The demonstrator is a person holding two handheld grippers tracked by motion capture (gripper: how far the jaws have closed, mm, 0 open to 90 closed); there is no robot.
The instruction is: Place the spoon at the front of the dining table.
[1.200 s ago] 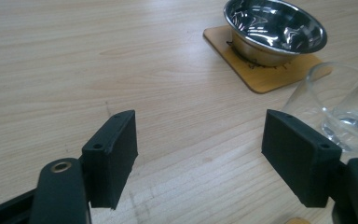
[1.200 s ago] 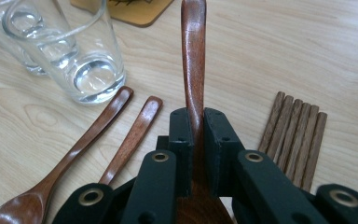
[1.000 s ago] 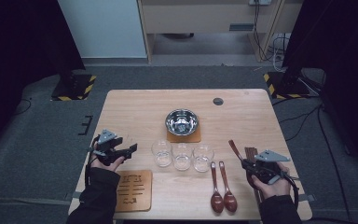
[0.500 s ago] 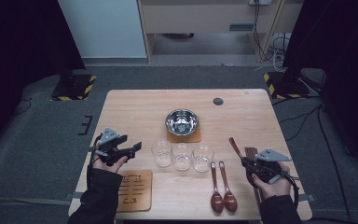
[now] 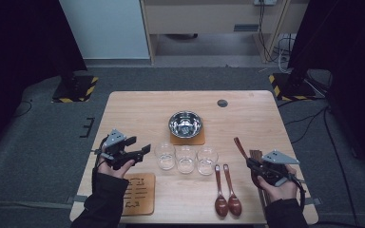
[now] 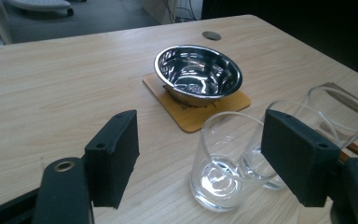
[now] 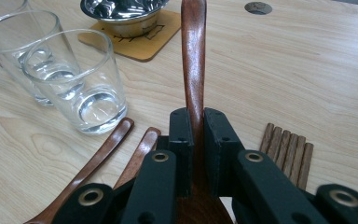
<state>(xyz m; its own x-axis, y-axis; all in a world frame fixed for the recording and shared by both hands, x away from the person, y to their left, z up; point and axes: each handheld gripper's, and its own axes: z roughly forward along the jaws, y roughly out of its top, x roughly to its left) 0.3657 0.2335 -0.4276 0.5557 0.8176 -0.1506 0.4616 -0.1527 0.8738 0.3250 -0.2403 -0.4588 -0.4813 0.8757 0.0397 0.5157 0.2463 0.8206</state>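
Spoon [image 7: 193,60]: stiff, light, slick wood; our right gripper [image 7: 196,135] pinches its handle, left gripper [image 6: 200,163] gapes wide, glass [image 6: 226,161] at 12 o'clock.

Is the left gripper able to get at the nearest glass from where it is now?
Probably yes. The left gripper has its jaws open and aimed at the nearest glass, which stands upright just ahead of them. Only bare table lies between, though the next glass stands close beside it.
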